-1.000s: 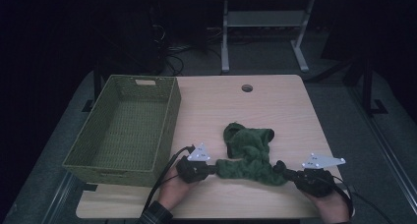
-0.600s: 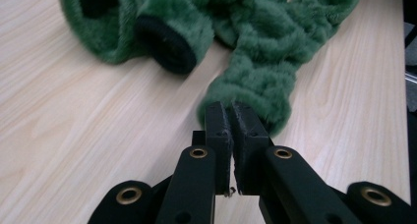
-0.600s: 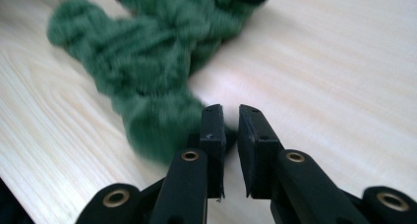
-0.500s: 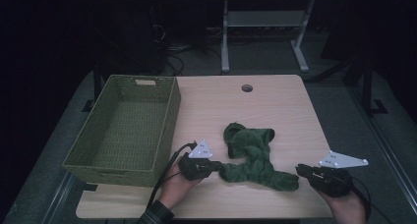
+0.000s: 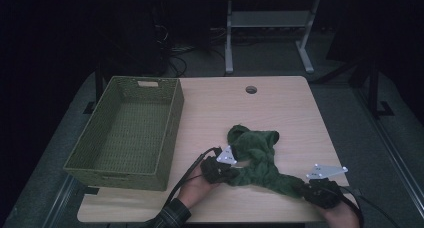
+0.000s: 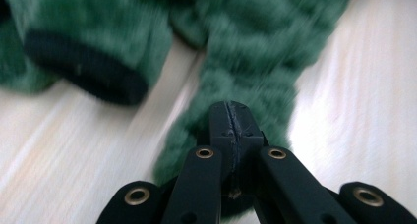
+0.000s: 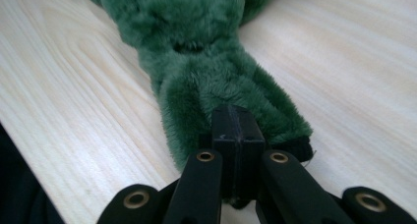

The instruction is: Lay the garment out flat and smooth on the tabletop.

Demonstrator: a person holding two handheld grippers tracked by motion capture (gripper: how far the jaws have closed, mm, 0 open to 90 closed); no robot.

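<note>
High view and both gripper views: a fuzzy dark-green fleece garment [image 5: 257,158] lies on the pale wooden worktop [image 5: 280,108], toward its 6 o'clock edge, well apart from the empty olive woven basket [image 5: 127,130] at 9 o'clock. The left tongs [image 5: 231,172] are clenched on one end of the fabric [image 6: 236,86], a dark-cuffed sleeve [image 6: 83,71] lying just beside. The right tongs [image 5: 302,188] are clenched on the opposite, dark-hemmed end [image 7: 216,86]. Compared with a second ago, the left hand now sits further toward 3 o'clock and the right tongs, which half a second ago stood off the cloth, have closed on it again. Judged step: both ends are secured, so lifting or spreading the garment can follow
</note>
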